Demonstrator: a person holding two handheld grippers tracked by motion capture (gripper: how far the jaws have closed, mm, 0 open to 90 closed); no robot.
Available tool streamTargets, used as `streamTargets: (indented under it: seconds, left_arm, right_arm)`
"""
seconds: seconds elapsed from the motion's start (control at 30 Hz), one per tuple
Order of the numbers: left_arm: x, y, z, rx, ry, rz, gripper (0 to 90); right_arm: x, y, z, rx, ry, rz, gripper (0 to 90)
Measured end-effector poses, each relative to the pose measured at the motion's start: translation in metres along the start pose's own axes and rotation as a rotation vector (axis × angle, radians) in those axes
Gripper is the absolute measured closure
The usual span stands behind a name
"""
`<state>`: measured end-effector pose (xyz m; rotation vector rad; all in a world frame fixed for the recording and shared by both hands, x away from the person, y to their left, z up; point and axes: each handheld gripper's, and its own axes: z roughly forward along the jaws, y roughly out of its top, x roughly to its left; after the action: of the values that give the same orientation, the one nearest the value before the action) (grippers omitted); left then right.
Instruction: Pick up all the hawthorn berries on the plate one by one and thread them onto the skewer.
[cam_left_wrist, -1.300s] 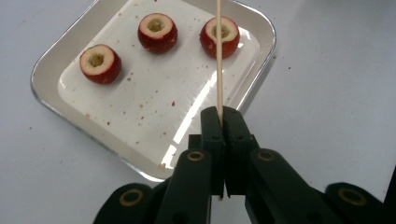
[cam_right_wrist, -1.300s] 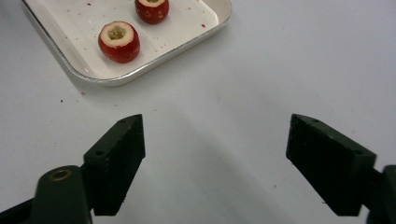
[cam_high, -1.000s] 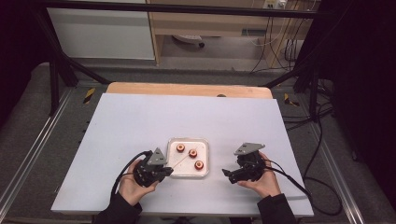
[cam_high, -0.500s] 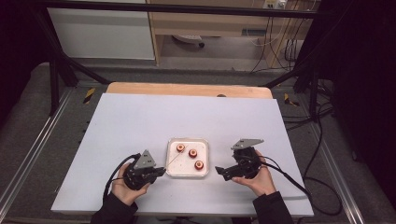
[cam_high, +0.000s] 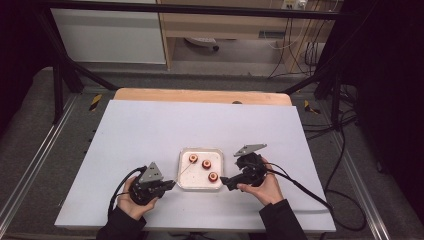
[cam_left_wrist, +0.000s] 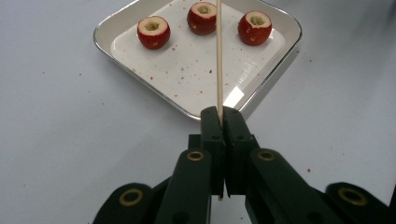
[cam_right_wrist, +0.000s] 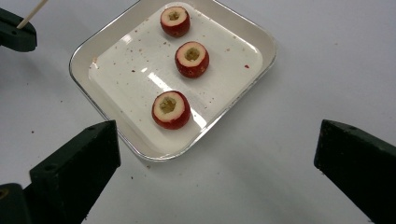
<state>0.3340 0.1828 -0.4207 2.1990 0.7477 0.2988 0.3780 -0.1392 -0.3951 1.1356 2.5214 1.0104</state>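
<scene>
L gripper (cam_left_wrist: 219, 116) is clamped on a thin wooden skewer (cam_left_wrist: 218, 56); the left gripper view shows the jaws pressed together w/ the stick rising straight out between them, over the tray's near rim & across the tray (cam_left_wrist: 196, 79), its far end passing just beside the middle fruit. From the high view the same skewer is only a faint line running from L gripper (cam_high: 170, 184) toward the tray (cam_high: 200, 182), & the grip itself is too small to read there. R gripper (cam_right_wrist: 217, 168) stands wide open, nothing btwn the jaws; its jaws have just been opening. The right gripper view shows the tray's near edge lying just ahead of the two spread jaws, nearest fruit (cam_right_wrist: 171, 109) closest to the L-hand jaw of that view, apart from it, plus red specks on the tray floor that the high view doesn't resolve. That view also catches the skewer tip & the other gripper at top left. High view gives the layout: R gripper (cam_high: 226, 181) just beside the tray's right edge, L gripper near its left edge, both low on the pale surface (cam_high: 150, 130). Count: 2 grippers, 1 skewer, 1 white square tray, 3 red cored fruits, all upright, hollows facing up, in a loose row inside the tray.
</scene>
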Motion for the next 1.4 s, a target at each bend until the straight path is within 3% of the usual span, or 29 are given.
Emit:
streamTargets:
  seconds: [0.3, 0.6, 0.77, 0.83, 1.23, 1.4]
  left_arm:
    - [0.000, 0.001, 0.000, -0.008, 0.002, -0.001, 88.5]
    - [0.001, 0.000, 0.000, -0.009, 0.001, -0.004, 88.5]
    - [0.000, 0.000, 0.000, -0.012, 0.002, -0.003, 88.5]
    - [0.000, 0.000, 0.000, -0.013, 0.004, -0.003, 88.5]
    - [0.000, 0.000, 0.001, -0.008, 0.005, -0.003, 88.5]
    - [0.000, -0.001, 0.001, -0.008, 0.005, 0.000, 88.5]
  right_arm:
    - [0.011, 0.019, 0.013, 0.057, -0.002, -0.031, 7.0]
    - [0.023, 0.035, 0.030, 0.134, 0.051, -0.051, 21.1]
    - [0.025, 0.039, 0.042, 0.198, 0.062, -0.015, 28.6]
    - [0.023, 0.039, 0.048, 0.219, 0.066, 0.025, 33.9]
    - [0.021, 0.038, 0.059, 0.267, 0.053, 0.112, 49.4]
    - [0.020, 0.037, 0.061, 0.280, 0.054, 0.120, 53.6]
